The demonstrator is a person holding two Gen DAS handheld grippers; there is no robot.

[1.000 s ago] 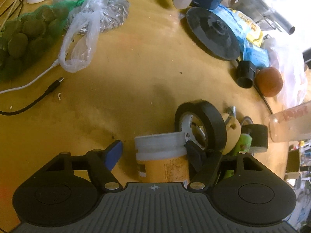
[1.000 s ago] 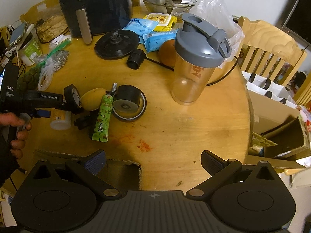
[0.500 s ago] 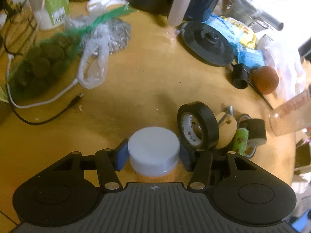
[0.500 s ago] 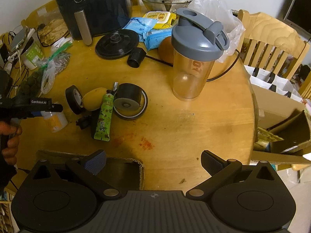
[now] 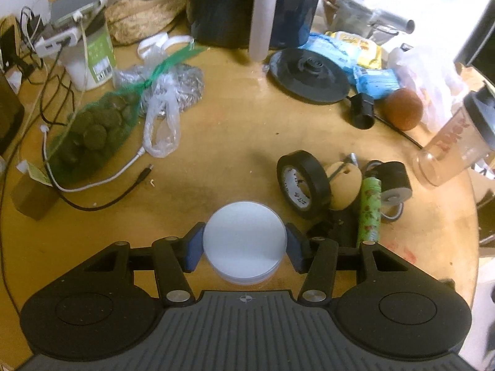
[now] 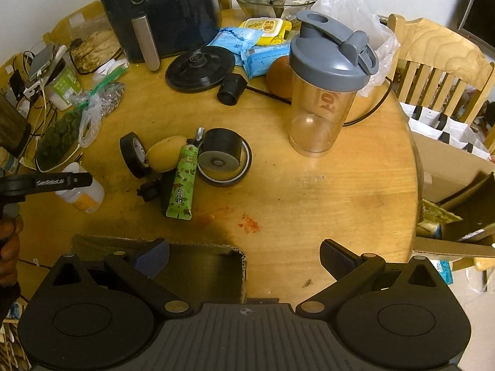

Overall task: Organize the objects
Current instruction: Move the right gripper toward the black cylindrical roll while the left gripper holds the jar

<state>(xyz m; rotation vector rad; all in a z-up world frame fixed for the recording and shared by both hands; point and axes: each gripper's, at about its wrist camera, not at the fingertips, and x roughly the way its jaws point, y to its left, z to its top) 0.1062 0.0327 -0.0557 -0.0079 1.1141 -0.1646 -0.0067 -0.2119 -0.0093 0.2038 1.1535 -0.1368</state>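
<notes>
A white-lidded jar (image 5: 244,244) with an orange label is clamped between the blue pads of the left gripper (image 5: 244,245), whose jaws have just been closing onto it, and it is held clear of the round wooden table (image 5: 235,136), apparently tilted in the right wrist view. The right gripper (image 6: 244,258) is held with its jaws spread wide and nothing between them, above the edge of a cardboard box (image 6: 201,266). A black tape roll (image 5: 301,184), a green tube (image 5: 369,213) and a shaker bottle (image 6: 328,92) are seen on the table beyond.
</notes>
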